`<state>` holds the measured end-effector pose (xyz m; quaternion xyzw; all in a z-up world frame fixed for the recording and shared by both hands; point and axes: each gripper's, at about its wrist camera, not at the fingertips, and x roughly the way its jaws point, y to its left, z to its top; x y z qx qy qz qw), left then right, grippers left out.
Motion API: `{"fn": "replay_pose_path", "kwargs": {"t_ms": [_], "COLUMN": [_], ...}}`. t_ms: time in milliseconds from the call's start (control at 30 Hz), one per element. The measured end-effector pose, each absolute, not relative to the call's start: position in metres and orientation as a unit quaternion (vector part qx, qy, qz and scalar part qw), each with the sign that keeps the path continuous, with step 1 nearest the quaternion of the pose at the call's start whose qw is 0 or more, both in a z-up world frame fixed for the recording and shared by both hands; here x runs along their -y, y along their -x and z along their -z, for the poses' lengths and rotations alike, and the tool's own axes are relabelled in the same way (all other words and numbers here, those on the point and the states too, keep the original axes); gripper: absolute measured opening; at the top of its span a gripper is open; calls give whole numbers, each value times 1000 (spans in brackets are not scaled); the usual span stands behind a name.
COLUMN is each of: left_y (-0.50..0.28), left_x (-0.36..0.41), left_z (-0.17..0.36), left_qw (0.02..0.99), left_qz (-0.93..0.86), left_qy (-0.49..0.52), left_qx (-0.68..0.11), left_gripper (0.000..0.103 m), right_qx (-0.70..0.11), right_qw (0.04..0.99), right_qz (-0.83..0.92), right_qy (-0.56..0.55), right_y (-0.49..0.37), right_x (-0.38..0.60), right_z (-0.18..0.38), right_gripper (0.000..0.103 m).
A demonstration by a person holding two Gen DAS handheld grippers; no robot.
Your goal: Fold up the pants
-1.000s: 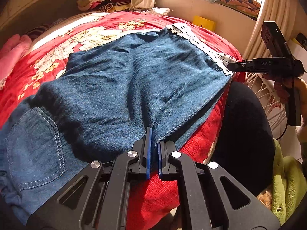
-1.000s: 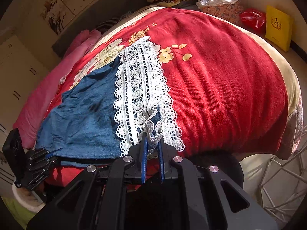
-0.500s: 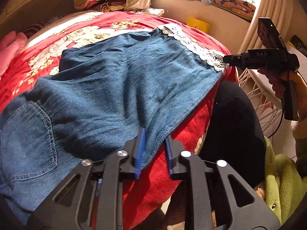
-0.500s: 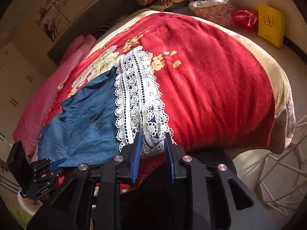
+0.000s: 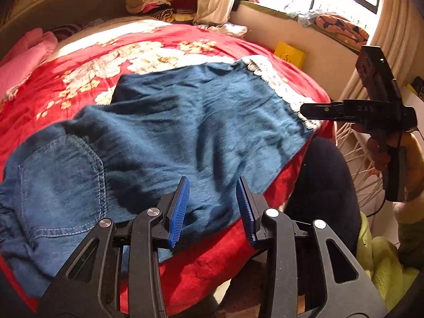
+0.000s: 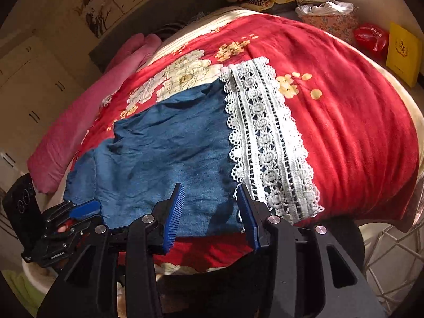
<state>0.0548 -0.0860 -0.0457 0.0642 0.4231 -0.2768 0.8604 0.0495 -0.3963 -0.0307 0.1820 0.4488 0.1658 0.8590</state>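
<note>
One pair of blue denim pants with a white lace hem lies flat on the red floral bedspread. The left gripper and right gripper have just opened partway, gripping nothing. One yellow box stands beyond.

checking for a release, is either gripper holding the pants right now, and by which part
Nothing is held. Both the left gripper and right gripper have just been opening their jaws; the blue denim pants lie loose on the red floral bedspread.
</note>
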Motion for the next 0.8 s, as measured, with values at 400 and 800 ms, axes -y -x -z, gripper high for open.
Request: {"fn": "replay_pose_path", "kwargs": {"t_ms": [400,800], "left_y": [-76,-188], "left_x": [69,65], "left_z": [44,6], "left_qw": [848,864], "left_qz": [285,233], "left_qy": [-2,-23], "left_qx": [-446,-446], "left_gripper": [33,56], "right_qx": [-448,-408], "right_qw": [859,863], "right_qz": [-185,-178], "right_qy": [-164,-237], "right_y": [-54,-145], "right_x": [394,470], "right_z": [37,9], "right_gripper": [50,61]}}
